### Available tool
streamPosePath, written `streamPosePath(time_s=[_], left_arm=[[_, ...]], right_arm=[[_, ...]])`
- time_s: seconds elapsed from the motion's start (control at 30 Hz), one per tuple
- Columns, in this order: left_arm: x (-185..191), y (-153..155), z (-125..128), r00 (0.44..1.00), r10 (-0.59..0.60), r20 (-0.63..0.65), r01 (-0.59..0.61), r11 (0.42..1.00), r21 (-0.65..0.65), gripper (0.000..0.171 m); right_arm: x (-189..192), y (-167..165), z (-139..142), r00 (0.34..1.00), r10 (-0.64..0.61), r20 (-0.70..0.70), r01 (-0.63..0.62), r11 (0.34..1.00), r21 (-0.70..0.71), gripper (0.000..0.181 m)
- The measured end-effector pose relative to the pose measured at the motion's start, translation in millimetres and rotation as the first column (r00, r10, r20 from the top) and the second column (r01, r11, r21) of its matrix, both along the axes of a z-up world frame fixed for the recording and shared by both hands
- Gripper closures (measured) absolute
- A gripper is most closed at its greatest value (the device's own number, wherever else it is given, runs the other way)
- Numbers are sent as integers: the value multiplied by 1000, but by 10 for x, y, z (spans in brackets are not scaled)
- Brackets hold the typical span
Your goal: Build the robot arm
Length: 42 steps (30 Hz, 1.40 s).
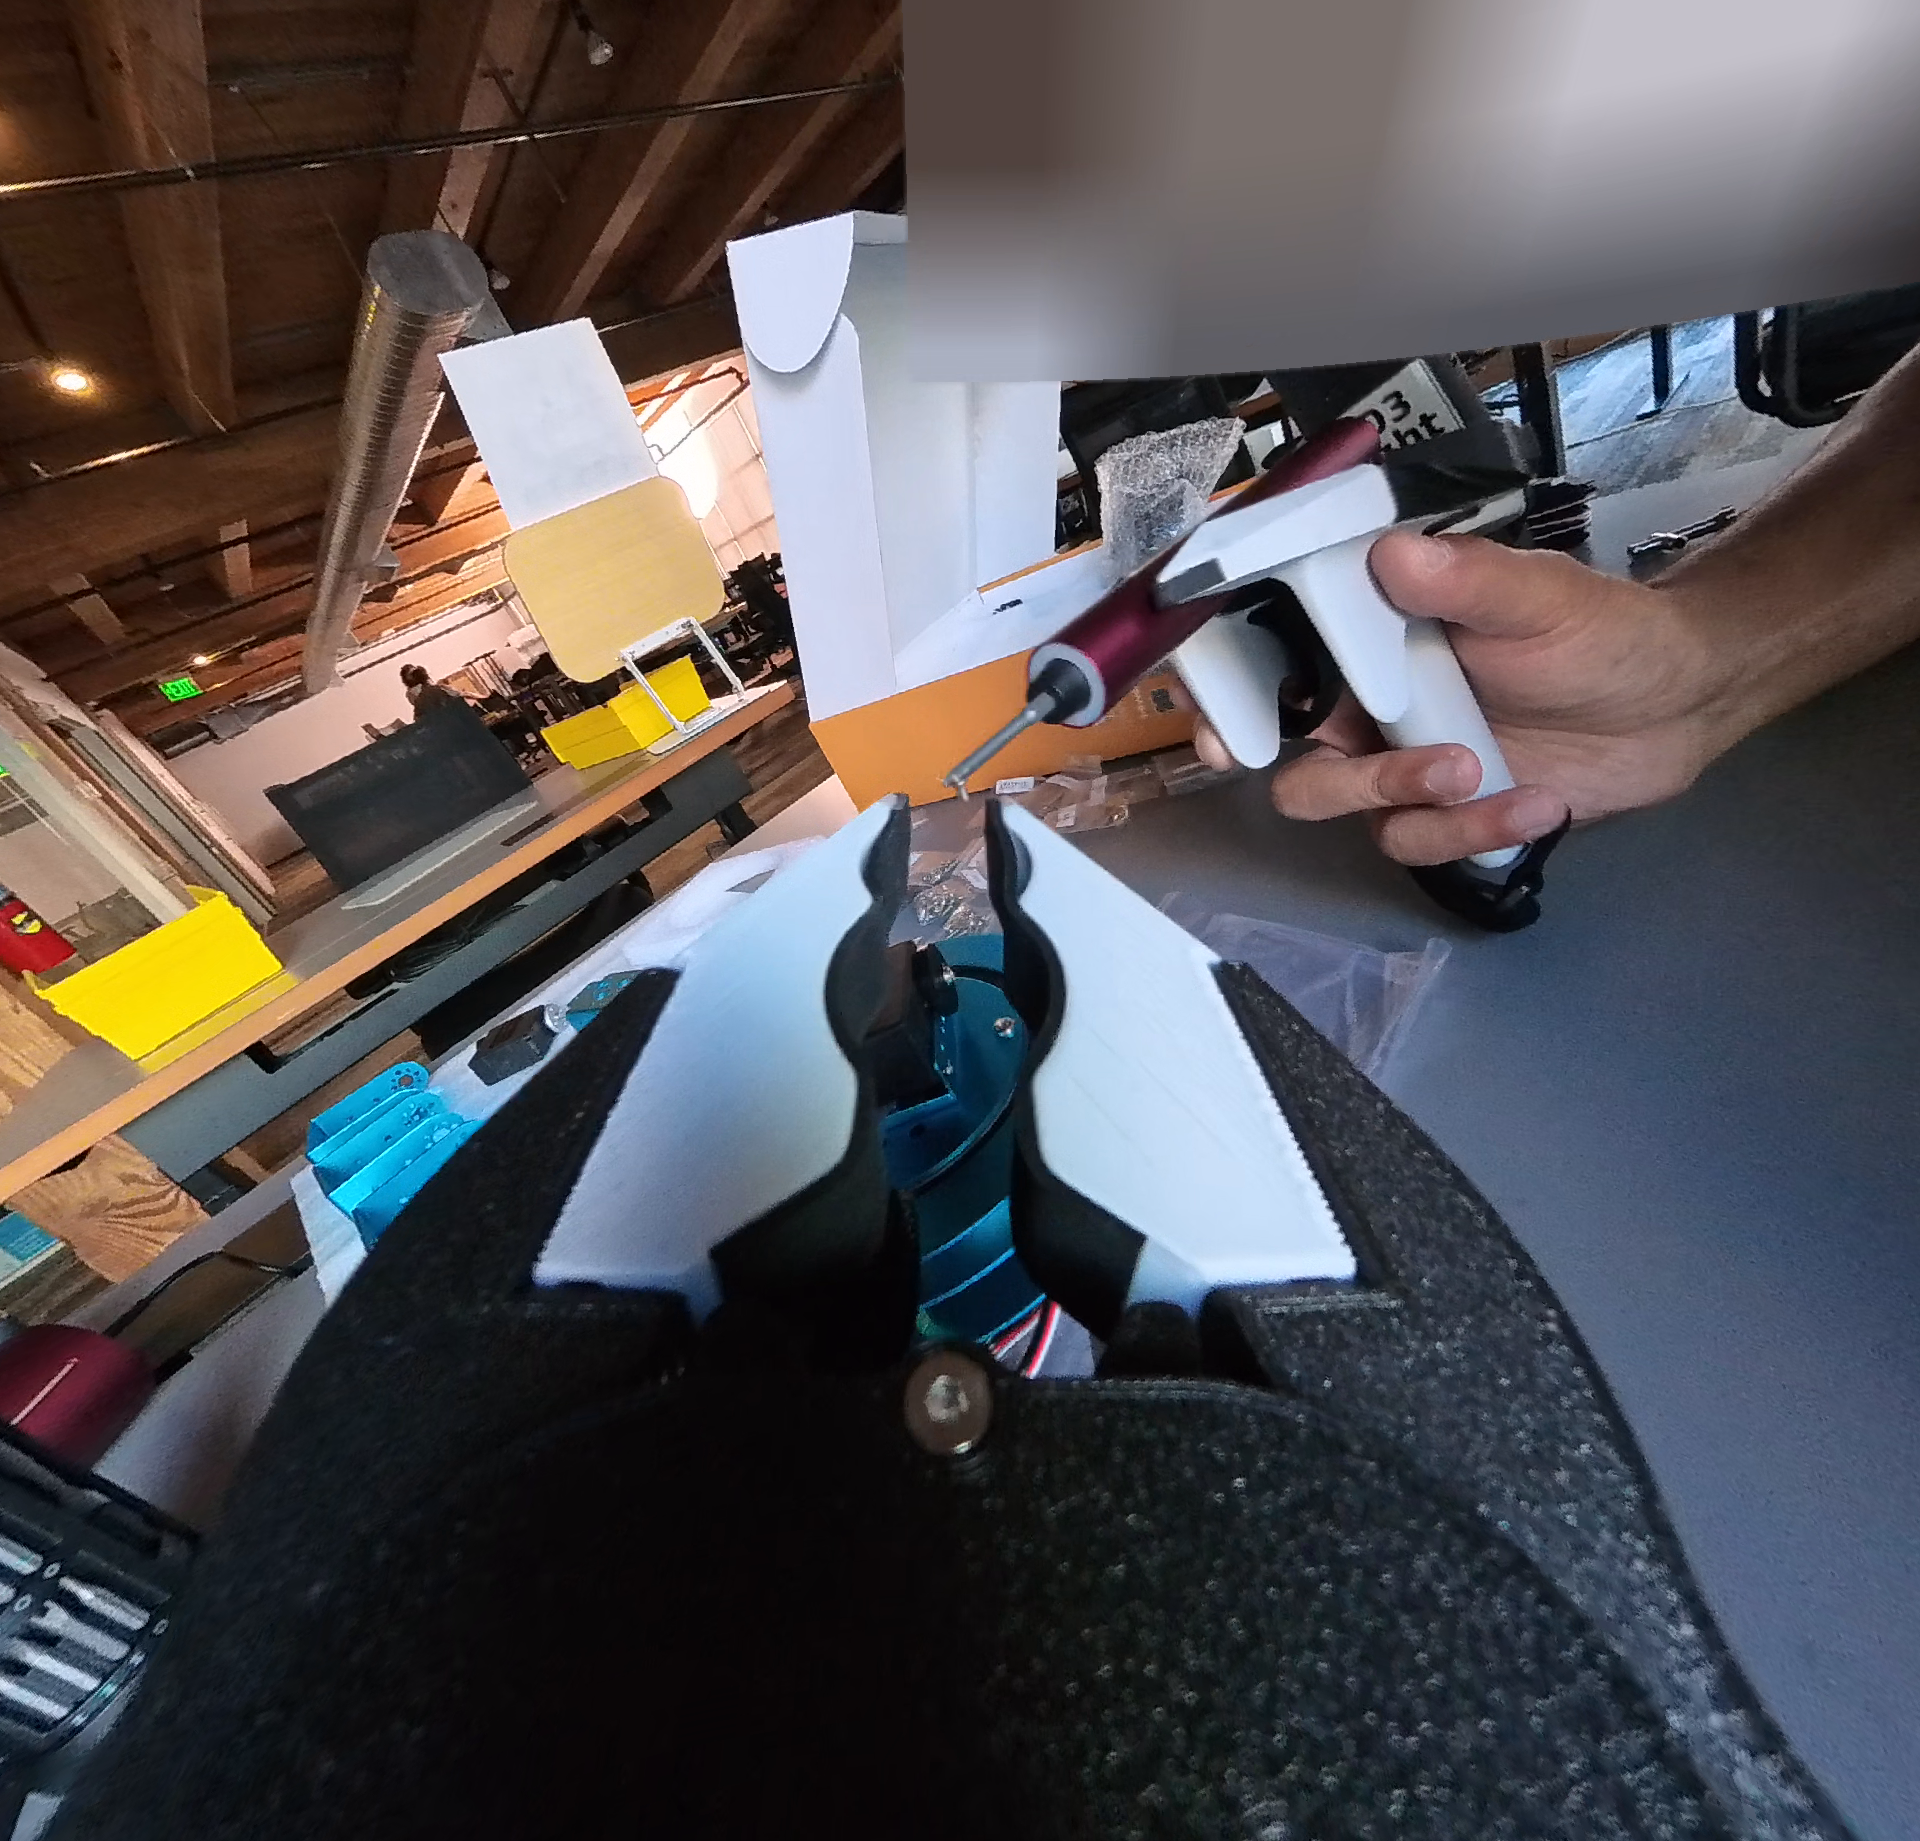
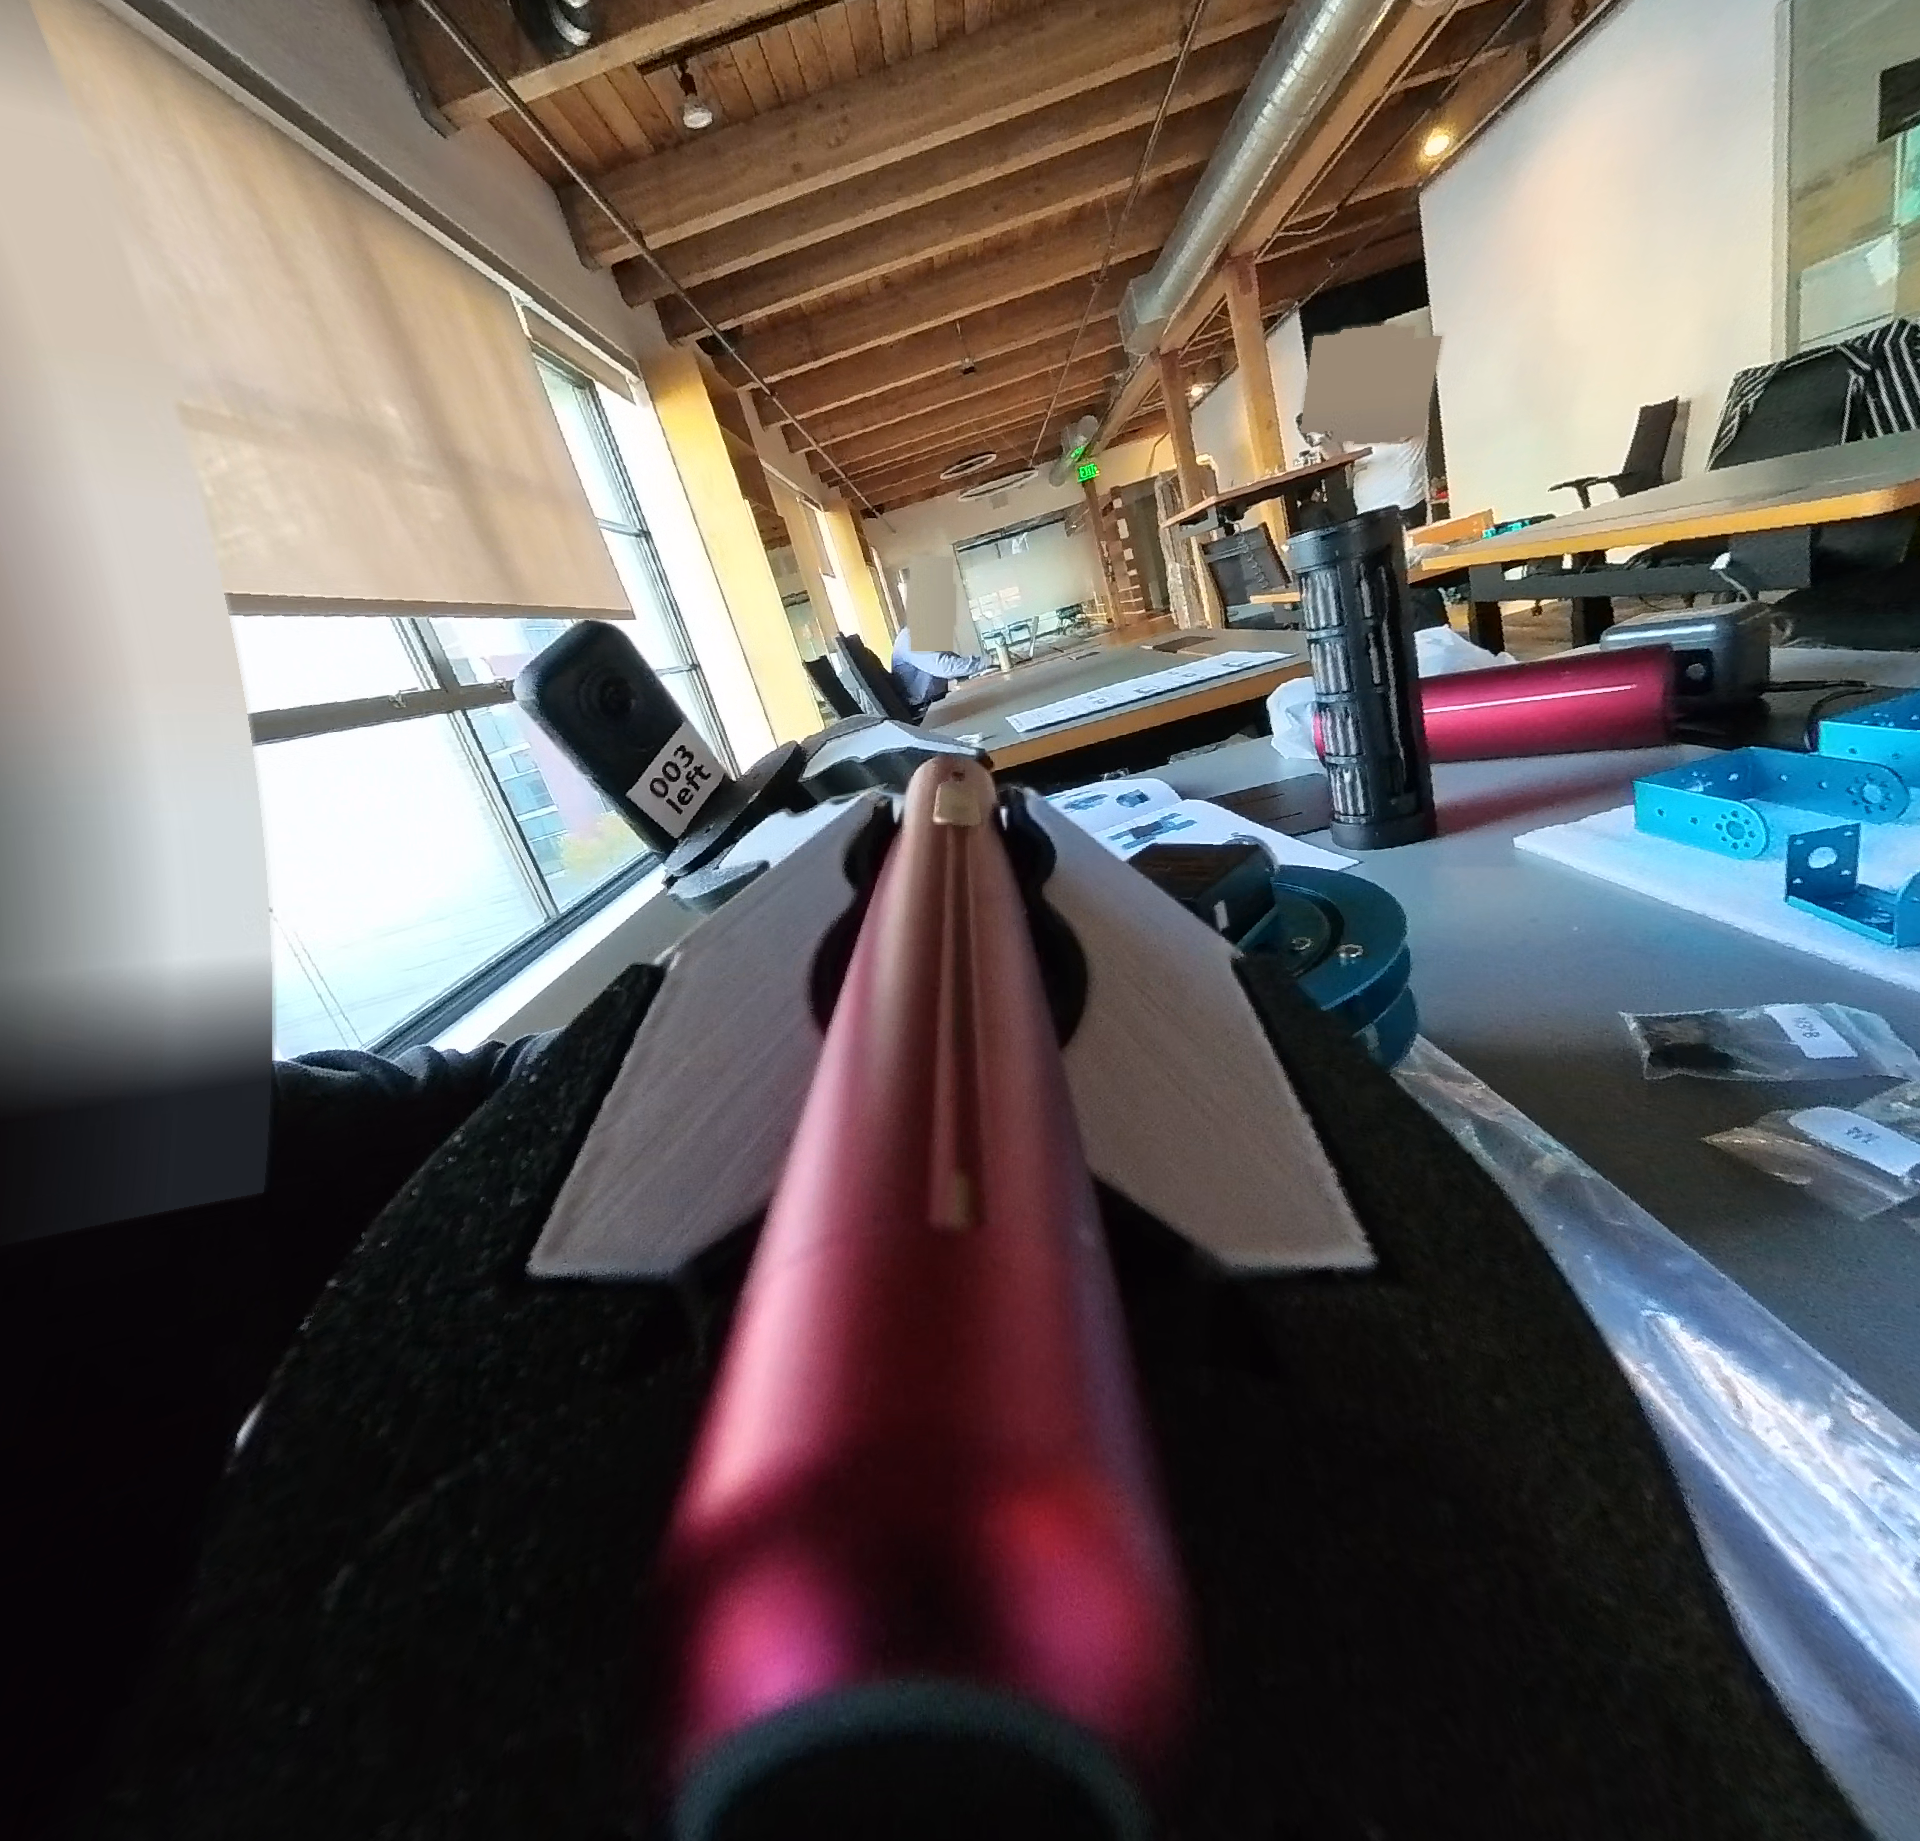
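Note:
My left gripper [image 1: 948,820] hovers with its jaws close together, a narrow gap at the tips. Through the gap I see a blue round base [image 1: 945,1074] with a black servo on it. I cannot tell whether the pads touch it. My right gripper [image 2: 953,804] is shut on a dark red powered screwdriver [image 2: 914,1168]. In the left wrist view the screwdriver [image 1: 1122,607] slants down from the right, and its bit tip [image 1: 958,781] sits just above my left fingertips. The blue base also shows in the right wrist view [image 2: 1340,950], on the table right of the right fingers.
On the grey table [image 1: 1558,1116] are an open white and orange box [image 1: 862,565], blue brackets [image 2: 1766,804], a black bit holder [image 2: 1361,679], a red cylinder [image 2: 1538,700], small parts bags [image 2: 1766,1038] and loose screws [image 1: 945,898]. A hand [image 1: 1538,679] holds the right gripper.

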<state>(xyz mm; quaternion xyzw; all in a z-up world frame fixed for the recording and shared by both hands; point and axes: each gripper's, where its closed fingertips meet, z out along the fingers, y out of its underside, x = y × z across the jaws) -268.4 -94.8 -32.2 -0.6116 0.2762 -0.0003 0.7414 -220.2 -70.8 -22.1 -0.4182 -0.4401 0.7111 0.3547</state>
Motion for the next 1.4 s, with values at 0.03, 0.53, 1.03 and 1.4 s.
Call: streamPosePath(time_s=[0.03, 0.53, 1.03, 1.4], left_arm=[[-6, 0, 7, 1000, 3, 0, -3, 1000, 4, 159], [-89, 13, -42, 990, 81, -113, -77, 996, 44, 171], [-63, 112, -280, 978, 106, -180, -115, 993, -37, 144], [-33, 89, -225, 993, 62, -99, -69, 995, -68, 157]], right_arm=[[0, -13, -3, 1000, 4, 0, -4, 1000, 3, 160], [4, -28, -23, 1000, -5, 9, 5, 999, 47, 161], [-33, 107, -127, 995, -16, 95, 11, 999, 52, 160], [-33, -47, -124, 997, -36, 68, 25, 988, 152, 160]])
